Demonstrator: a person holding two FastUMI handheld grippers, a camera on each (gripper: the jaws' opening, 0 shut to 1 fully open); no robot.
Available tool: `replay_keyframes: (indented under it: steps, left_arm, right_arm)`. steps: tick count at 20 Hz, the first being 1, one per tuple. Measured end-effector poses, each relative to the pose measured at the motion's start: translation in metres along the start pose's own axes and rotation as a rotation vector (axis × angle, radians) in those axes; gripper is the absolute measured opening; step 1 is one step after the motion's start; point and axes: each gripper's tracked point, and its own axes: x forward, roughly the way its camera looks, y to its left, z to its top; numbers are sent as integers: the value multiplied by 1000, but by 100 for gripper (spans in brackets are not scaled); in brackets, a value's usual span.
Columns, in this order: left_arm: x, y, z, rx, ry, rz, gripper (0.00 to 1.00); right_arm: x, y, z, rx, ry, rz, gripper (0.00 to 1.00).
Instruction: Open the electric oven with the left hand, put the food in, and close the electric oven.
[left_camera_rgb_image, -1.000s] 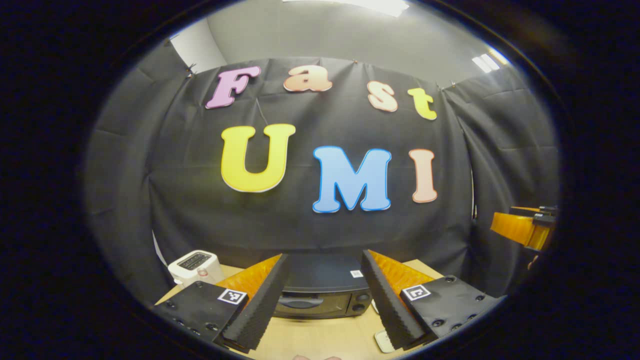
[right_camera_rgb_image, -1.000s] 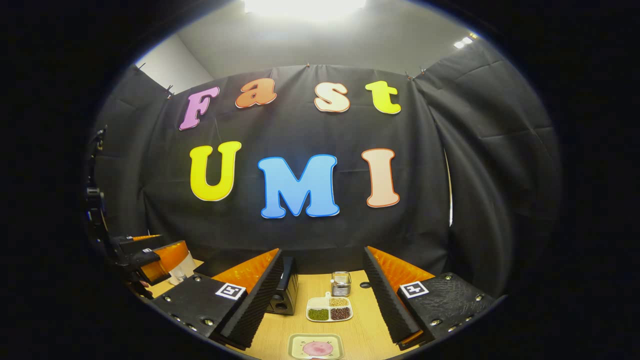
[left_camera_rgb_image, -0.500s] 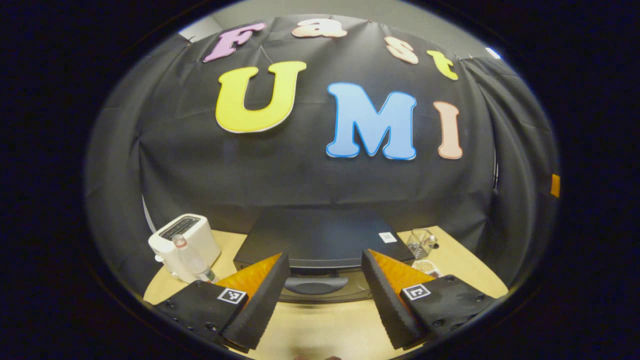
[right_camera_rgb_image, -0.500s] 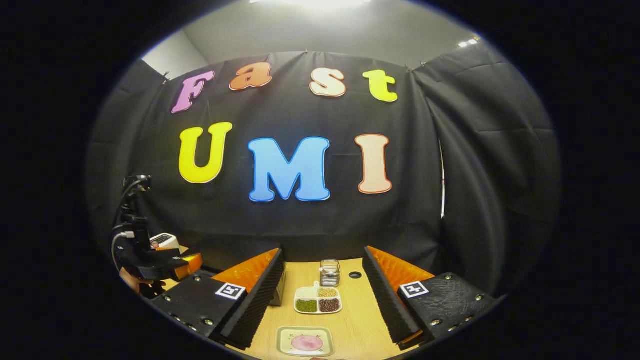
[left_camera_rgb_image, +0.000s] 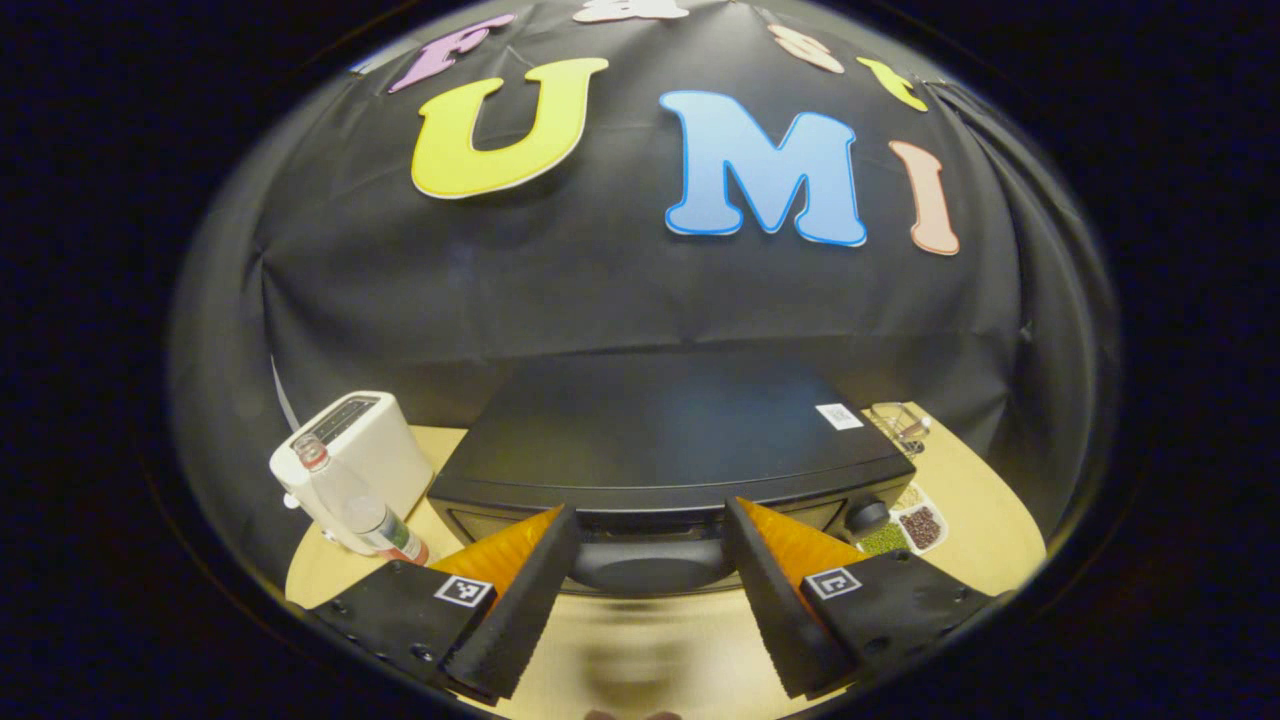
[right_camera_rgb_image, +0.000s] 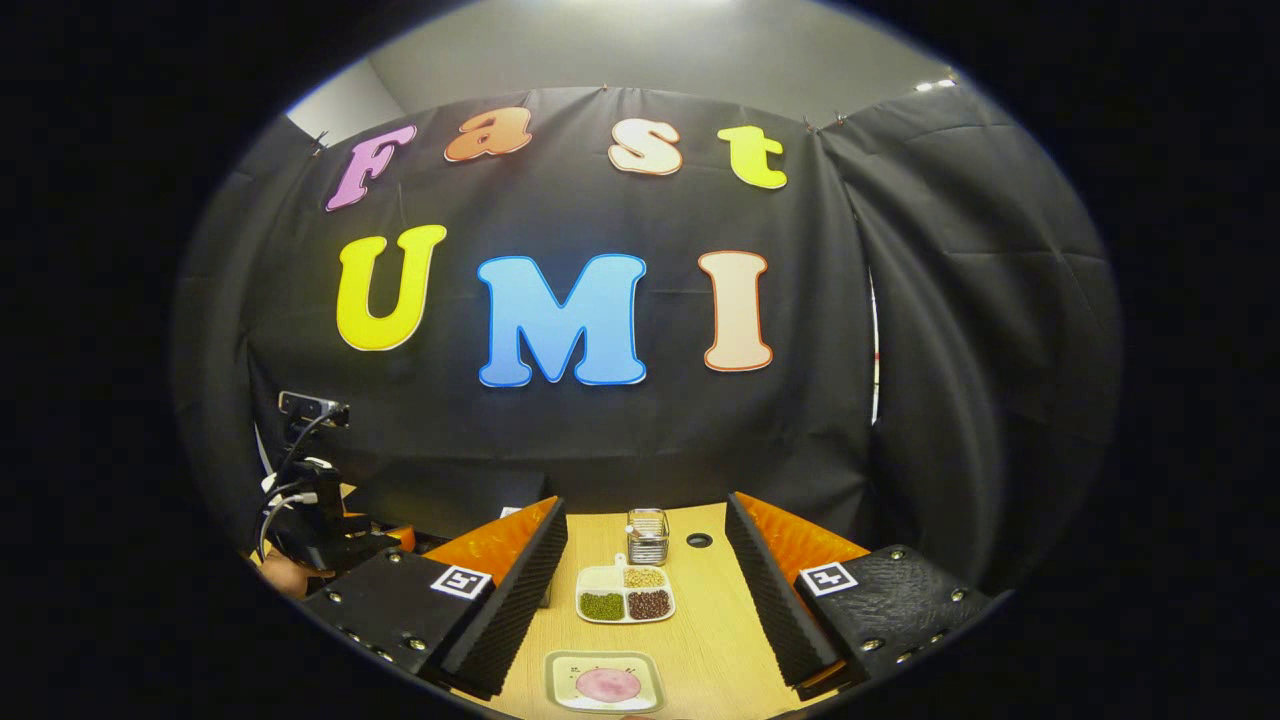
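Observation:
The black electric oven (left_camera_rgb_image: 670, 440) stands close in front of my left gripper (left_camera_rgb_image: 648, 512), its door shut. My left gripper is open, and the oven's curved door handle (left_camera_rgb_image: 645, 565) lies in the gap between its fingers; I cannot tell if they touch it. In the right gripper view the oven (right_camera_rgb_image: 450, 495) sits at the left, with the left gripper (right_camera_rgb_image: 385, 540) and a hand in front of it. My right gripper (right_camera_rgb_image: 645, 503) hangs open and empty above the table. Below it lies a small plate with a pink slice of food (right_camera_rgb_image: 605, 683).
A white toaster (left_camera_rgb_image: 355, 450) and a clear bottle (left_camera_rgb_image: 350, 500) stand left of the oven. A divided dish of beans (right_camera_rgb_image: 625, 603) and a small metal holder (right_camera_rgb_image: 647, 537) sit mid-table, right of the oven. The wooden table (right_camera_rgb_image: 710, 640) ends at the cloth wall.
My left gripper has moved forward and down to the oven, whose handle now lies between its fingers. The right gripper has tilted slightly down; it stays open.

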Motion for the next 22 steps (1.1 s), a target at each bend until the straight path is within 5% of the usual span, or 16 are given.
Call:
replay_keyframes:
  steps: [22]
  left_arm:
    - [-48,-4,-73,-52,97,5,100]
  right_arm:
    - [-14,0,1,18,-4,45,96]
